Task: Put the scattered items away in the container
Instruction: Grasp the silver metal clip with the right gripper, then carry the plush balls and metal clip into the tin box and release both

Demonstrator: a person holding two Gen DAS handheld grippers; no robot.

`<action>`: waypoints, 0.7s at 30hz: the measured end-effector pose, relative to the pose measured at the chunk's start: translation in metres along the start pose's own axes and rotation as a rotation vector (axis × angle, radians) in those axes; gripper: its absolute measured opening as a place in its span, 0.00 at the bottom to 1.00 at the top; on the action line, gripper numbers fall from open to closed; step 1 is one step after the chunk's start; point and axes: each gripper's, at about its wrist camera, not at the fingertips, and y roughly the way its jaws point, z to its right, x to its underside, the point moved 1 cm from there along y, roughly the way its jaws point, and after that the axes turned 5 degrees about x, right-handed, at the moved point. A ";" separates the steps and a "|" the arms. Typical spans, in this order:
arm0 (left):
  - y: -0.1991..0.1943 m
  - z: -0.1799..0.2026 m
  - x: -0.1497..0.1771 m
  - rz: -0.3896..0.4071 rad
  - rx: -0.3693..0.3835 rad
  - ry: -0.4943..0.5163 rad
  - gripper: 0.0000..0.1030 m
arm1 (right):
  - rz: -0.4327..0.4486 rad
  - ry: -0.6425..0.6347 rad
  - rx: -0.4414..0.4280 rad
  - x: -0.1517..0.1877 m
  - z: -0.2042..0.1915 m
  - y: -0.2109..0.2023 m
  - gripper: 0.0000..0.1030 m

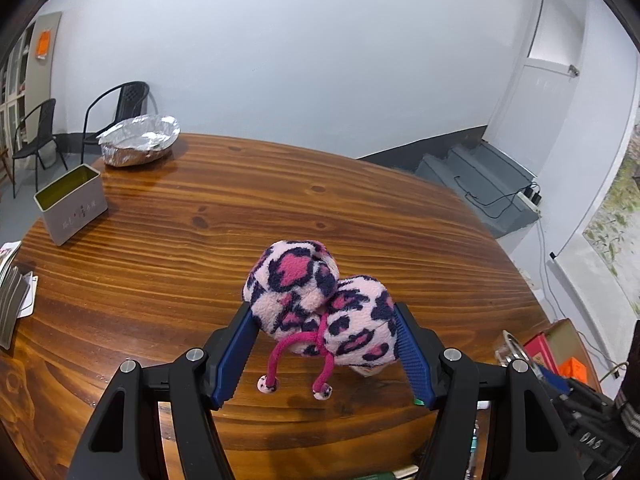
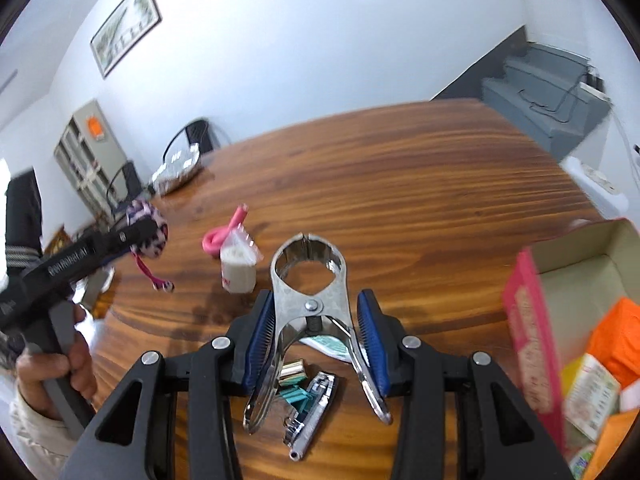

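My left gripper [image 1: 324,336] is shut on a pink leopard-print plush toy [image 1: 320,304] with two pink cords, held above the wooden table [image 1: 200,240]. It also shows in the right wrist view [image 2: 148,232] at the left. My right gripper [image 2: 316,332] is shut on a large metal spring clamp [image 2: 310,300], held over the table. The cardboard box [image 2: 580,280] with a pink side stands at the right and holds orange and yellow packets. On the table lie a pink foam roller [image 2: 224,232], a small bagged roll [image 2: 238,268], a nail clipper [image 2: 314,412] and teal clips [image 2: 296,394].
A foil-covered dish [image 1: 138,140] and an open grey tin [image 1: 72,204] stand at the table's far left. Booklets [image 1: 12,300] lie at the left edge. Black chairs [image 1: 116,116] stand behind the table; stairs [image 1: 480,176] with cables are at the back right.
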 end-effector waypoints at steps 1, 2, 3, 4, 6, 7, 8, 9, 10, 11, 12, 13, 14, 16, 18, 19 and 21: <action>-0.001 0.003 0.000 0.001 0.006 0.005 0.67 | 0.014 0.012 0.006 0.000 0.004 -0.006 0.45; -0.002 0.007 0.000 0.003 0.013 0.010 0.67 | 0.031 0.028 0.015 0.002 0.009 -0.014 0.45; -0.004 0.011 0.001 0.005 0.020 0.017 0.67 | 0.047 0.042 0.027 0.002 0.014 -0.021 0.45; -0.006 0.014 0.001 0.007 0.026 0.023 0.67 | 0.061 0.054 0.041 0.003 0.018 -0.027 0.45; -0.009 0.021 0.002 0.012 0.040 0.034 0.67 | 0.090 0.075 0.079 0.006 0.030 -0.043 0.45; -0.010 0.025 0.002 0.014 0.048 0.040 0.67 | 0.104 0.085 0.100 0.007 0.036 -0.050 0.45; -0.012 0.029 0.002 0.016 0.056 0.046 0.67 | 0.122 0.094 0.125 0.009 0.043 -0.059 0.45; -0.014 0.034 0.003 0.019 0.064 0.054 0.67 | 0.138 0.101 0.147 0.010 0.050 -0.066 0.45; -0.016 0.038 0.004 0.021 0.072 0.062 0.67 | 0.157 0.112 0.172 0.013 0.058 -0.077 0.45; -0.017 0.044 0.005 0.024 0.079 0.072 0.67 | 0.172 0.120 0.189 0.014 0.064 -0.084 0.45; -0.019 0.049 0.005 0.028 0.086 0.083 0.67 | 0.188 0.126 0.210 0.015 0.070 -0.092 0.45; -0.021 0.055 0.007 0.031 0.092 0.095 0.67 | 0.202 0.132 0.230 0.016 0.078 -0.100 0.44; -0.023 0.060 0.008 0.034 0.097 0.104 0.67 | 0.214 0.141 0.249 0.017 0.086 -0.108 0.43; -0.026 0.071 0.012 0.037 0.109 0.121 0.67 | 0.224 0.167 0.279 0.019 0.103 -0.119 0.41; -0.028 0.083 0.017 0.035 0.123 0.138 0.67 | 0.224 0.206 0.304 0.024 0.121 -0.127 0.41; -0.029 0.088 0.019 0.033 0.130 0.146 0.67 | 0.220 0.223 0.295 0.027 0.127 -0.130 0.41; -0.032 0.100 0.024 0.029 0.143 0.165 0.67 | 0.200 0.229 0.244 0.034 0.130 -0.132 0.41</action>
